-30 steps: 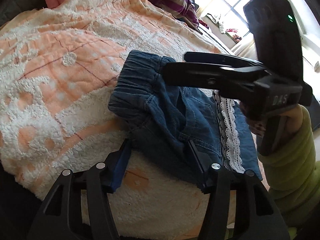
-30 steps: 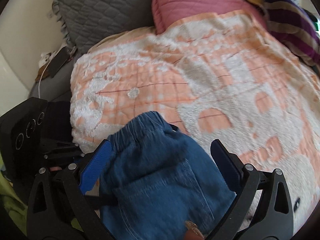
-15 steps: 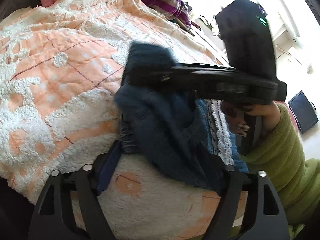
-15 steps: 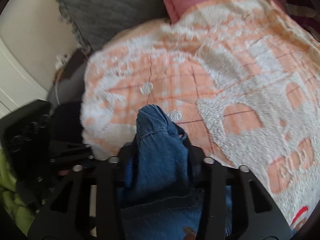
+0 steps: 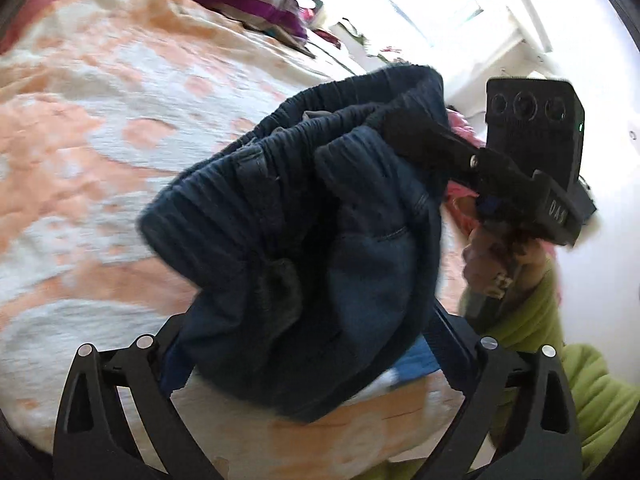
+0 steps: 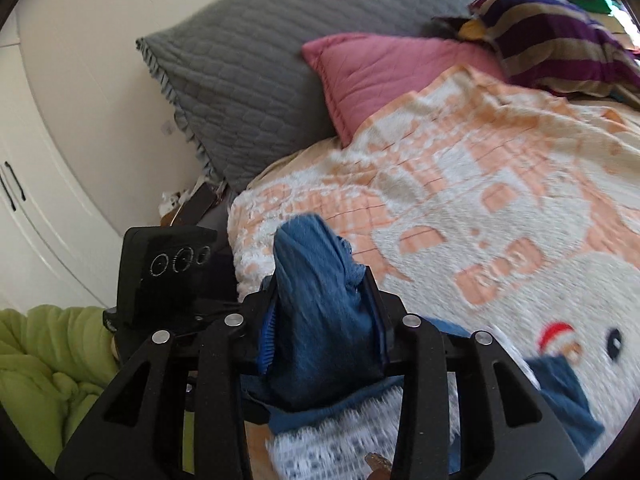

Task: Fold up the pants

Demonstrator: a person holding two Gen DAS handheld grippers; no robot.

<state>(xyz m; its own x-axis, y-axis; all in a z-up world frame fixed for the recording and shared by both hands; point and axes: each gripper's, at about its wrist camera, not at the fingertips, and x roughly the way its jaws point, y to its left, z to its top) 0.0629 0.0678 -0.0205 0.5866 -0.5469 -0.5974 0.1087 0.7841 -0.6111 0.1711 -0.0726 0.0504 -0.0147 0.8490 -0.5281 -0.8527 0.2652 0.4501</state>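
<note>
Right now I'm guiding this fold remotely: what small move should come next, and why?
Probably carry the right gripper forward over the blanket and lower the waistband. It is shut on the pants, which hang bunched, while the left gripper stands open around them.

Bedding and room around the bed

An orange-and-white fleece blanket [image 6: 500, 208] fills the centre and right of the right wrist view. At upper centre a grey quilted pillow [image 6: 248, 64] lies beside a pink pillow [image 6: 384, 68]; a purple striped cloth [image 6: 560, 56] sits upper right, white cupboard doors [image 6: 28, 216] at left.
</note>
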